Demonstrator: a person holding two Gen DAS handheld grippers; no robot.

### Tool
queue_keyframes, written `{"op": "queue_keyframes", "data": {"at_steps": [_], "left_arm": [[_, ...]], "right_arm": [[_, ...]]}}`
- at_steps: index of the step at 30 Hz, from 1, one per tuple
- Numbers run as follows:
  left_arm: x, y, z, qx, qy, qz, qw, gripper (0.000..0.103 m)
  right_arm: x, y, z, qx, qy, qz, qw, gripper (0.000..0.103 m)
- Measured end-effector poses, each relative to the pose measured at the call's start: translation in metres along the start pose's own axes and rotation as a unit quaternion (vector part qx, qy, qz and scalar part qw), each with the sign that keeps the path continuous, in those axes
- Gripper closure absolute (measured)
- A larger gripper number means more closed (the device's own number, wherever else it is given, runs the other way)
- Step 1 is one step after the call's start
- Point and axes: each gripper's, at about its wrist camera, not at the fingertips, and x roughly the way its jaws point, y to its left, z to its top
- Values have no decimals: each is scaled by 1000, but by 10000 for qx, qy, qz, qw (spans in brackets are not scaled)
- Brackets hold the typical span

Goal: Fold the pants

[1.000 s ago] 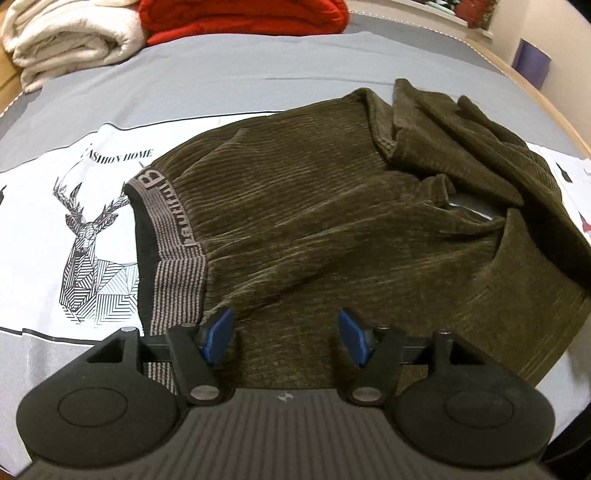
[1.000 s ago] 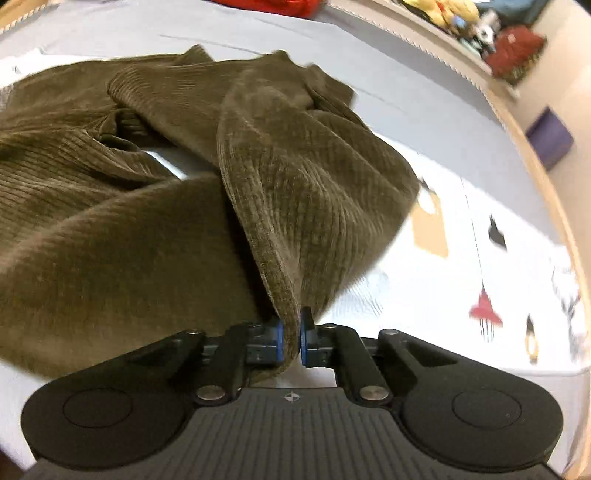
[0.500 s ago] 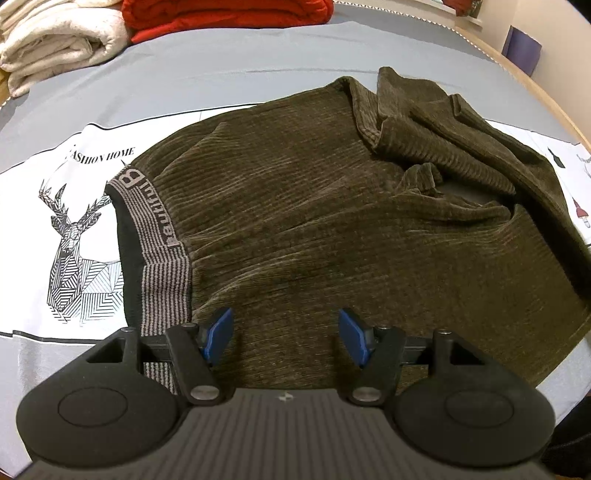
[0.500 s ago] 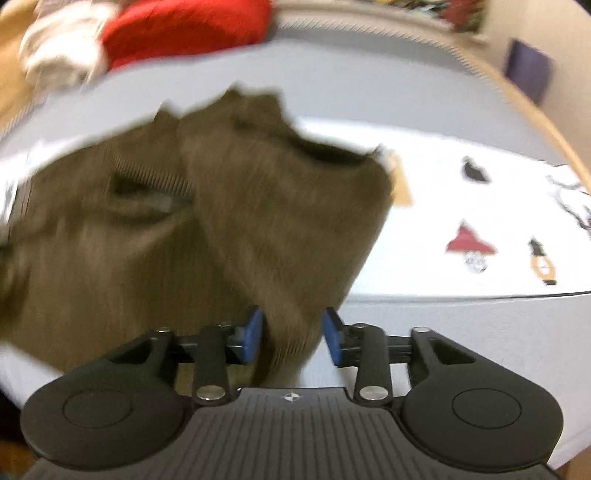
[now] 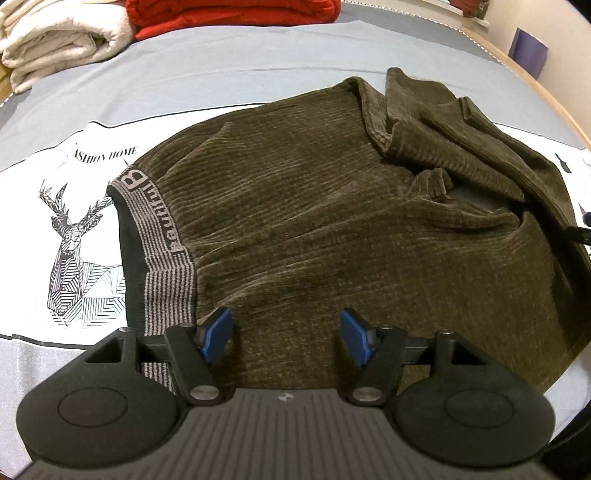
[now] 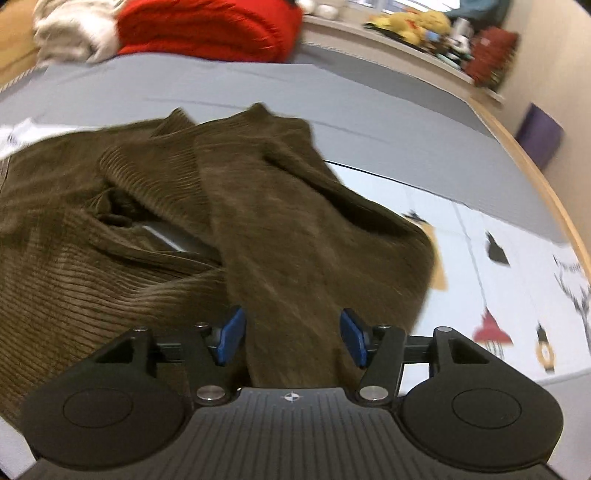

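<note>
Olive corduroy pants [image 5: 332, 236] lie spread across my bedsheet [image 5: 229, 85], their striped waistband [image 5: 162, 236] at nine o'clock beside a printed deer [image 5: 77, 254], the legs [image 6: 295, 221] bunched in loose folds toward two o'clock. My left gripper [image 5: 286, 338] hovers at six o'clock over the fabric, blue pads wide apart, holding nothing. My right gripper [image 6: 291, 334] is likewise spread, a leg fold lying between its pads. Cream [image 5: 55, 40] and red blankets [image 5: 236, 14] sit at twelve o'clock.
</note>
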Motion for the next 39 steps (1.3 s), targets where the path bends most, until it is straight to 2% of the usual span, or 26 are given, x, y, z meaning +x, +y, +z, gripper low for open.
{"op": "queue_keyframes", "data": {"at_steps": [4, 8, 10, 11, 12, 13, 16, 18, 20, 21, 23, 24, 25, 26, 28, 29, 30, 31, 34, 35, 37, 38, 39], "left_arm": [[2, 6, 1, -39, 24, 15, 10000, 33], [4, 11, 4, -124, 44, 34, 9999, 33], [5, 13, 5, -148, 49, 32, 9999, 33], [5, 12, 6, -141, 51, 25, 9999, 33], [5, 11, 6, -126, 47, 17, 9999, 33], [5, 8, 7, -96, 41, 0, 9999, 33], [4, 0, 7, -14, 13, -66, 10000, 33], [2, -8, 7, 53, -24, -130, 9999, 33], [-1, -16, 6, 138, -67, -186, 9997, 33], [-2, -20, 6, 178, -79, -207, 9996, 33], [-3, -27, 4, 272, -93, -249, 9993, 33], [-3, -30, 4, 317, -97, -265, 9991, 33], [-4, -34, 3, 366, -103, -278, 9989, 33], [-3, -36, 3, 399, -102, -282, 9988, 33], [-2, -38, 3, 433, -78, -277, 9986, 33], [-1, -39, 2, 441, -58, -271, 9986, 33], [0, -40, 3, 447, -41, -267, 9986, 32], [1, -41, 3, 455, -26, -264, 9986, 32], [3, -44, 3, 497, -9, -251, 9984, 32], [4, -45, 3, 507, 4, -238, 9984, 32], [6, -47, 4, 508, 27, -223, 9985, 32], [7, -48, 4, 509, 34, -222, 9985, 32], [8, -49, 4, 515, 37, -221, 9984, 32]], "right_arm": [[15, 31, 15, -489, -8, -69, 9988, 40], [32, 45, 22, -886, 32, -581, 9944, 45], [34, 39, 23, -827, -27, -742, 9938, 65], [32, 32, 24, -678, -66, -693, 9953, 87], [27, 22, 24, -470, -129, -614, 9969, 92], [21, 11, 23, -281, -241, -652, 9972, 92], [-1, -40, 12, 538, -497, -1119, 9910, 95], [-17, -93, -6, 1528, -429, -1475, 9762, 95], [-27, -146, -37, 2471, -24, -1953, 9491, 95], [-29, -173, -60, 3006, 361, -2055, 9307, 95], [-27, -216, -111, 4075, 1162, -1726, 8892, 95], [-25, -228, -134, 4386, 1519, -1479, 8733, 94], [-26, -236, -152, 4531, 1741, -1254, 8653, 94], [-29, -241, -161, 4611, 1764, -1111, 8625, 92], [-47, -249, -163, 4751, 1340, -867, 8653, 78], [-57, -251, -162, 4733, 1068, -792, 8708, 68], [-68, -252, -159, 4606, 762, -757, 8811, 59], [-76, -251, -155, 4408, 564, -769, 8925, 56], [-93, -233, -140, 3247, 187, -998, 9403, 54], [-95, -225, -135, 2873, 129, -1082, 9516, 54], [-94, -222, -133, 2607, 213, -1228, 9573, 52], [-89, -227, -136, 2687, 414, -1369, 9525, 48], [-81, -233, -140, 2903, 716, -1483, 9427, 46]]}}
